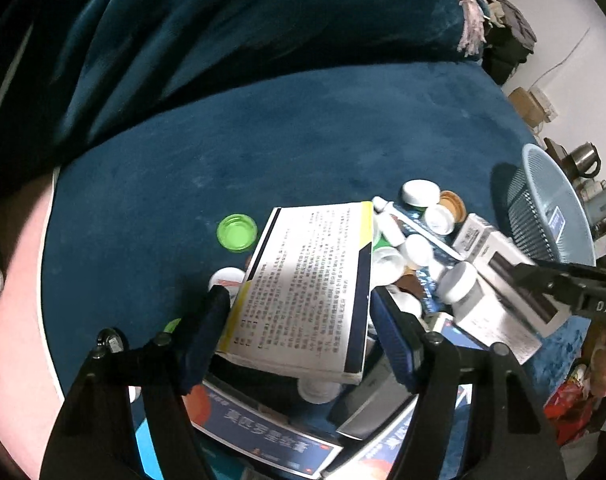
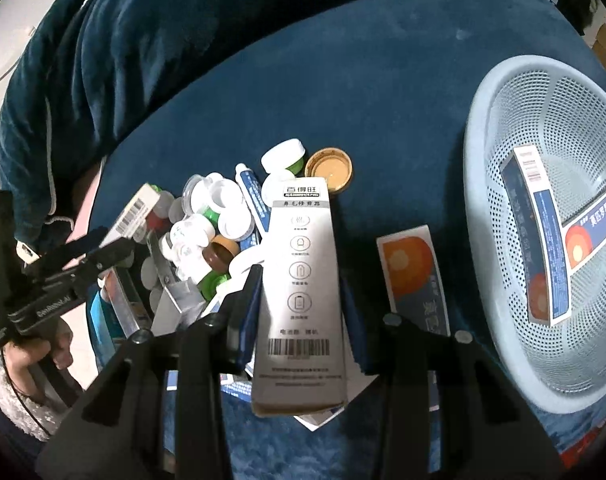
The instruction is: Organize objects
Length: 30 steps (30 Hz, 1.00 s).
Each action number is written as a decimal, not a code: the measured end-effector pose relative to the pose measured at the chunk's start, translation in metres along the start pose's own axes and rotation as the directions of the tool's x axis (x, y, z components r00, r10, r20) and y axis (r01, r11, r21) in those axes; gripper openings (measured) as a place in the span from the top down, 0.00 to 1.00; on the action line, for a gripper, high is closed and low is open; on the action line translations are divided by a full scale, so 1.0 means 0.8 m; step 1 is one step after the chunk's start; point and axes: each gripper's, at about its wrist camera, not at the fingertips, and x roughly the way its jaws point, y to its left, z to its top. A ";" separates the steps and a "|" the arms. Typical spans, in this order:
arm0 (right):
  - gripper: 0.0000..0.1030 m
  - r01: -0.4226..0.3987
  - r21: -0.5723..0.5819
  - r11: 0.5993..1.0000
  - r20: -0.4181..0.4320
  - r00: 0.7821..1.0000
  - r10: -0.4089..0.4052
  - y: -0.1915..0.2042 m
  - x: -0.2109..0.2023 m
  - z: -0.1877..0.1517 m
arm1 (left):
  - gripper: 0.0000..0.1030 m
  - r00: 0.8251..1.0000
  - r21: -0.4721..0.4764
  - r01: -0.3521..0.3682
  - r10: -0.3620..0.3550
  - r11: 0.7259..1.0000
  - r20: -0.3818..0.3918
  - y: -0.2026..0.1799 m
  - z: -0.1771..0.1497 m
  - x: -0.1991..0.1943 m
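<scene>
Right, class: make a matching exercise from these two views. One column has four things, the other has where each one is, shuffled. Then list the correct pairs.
Things
1. white box with yellow edges
2. grey box with a barcode
3. blue and orange box
4. green cap

Places
A. inside the blue basket
B. alone on the blue cloth
C. between the left gripper's fingers
D. between the right gripper's fingers

Pairs: 1-C, 2-D, 3-A, 4-B

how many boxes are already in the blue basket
1. A blue and white box with an orange circle lies in the blue basket, slanted across its perforated floor. The basket's near edge runs out of frame, so another there could be hidden.
</scene>
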 end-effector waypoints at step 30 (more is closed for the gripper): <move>0.63 0.026 0.356 0.934 0.344 0.926 -0.156 -0.135 -0.155 -0.037 | 0.29 0.956 0.165 0.236 -0.259 0.958 0.134 -0.256 0.051 -0.043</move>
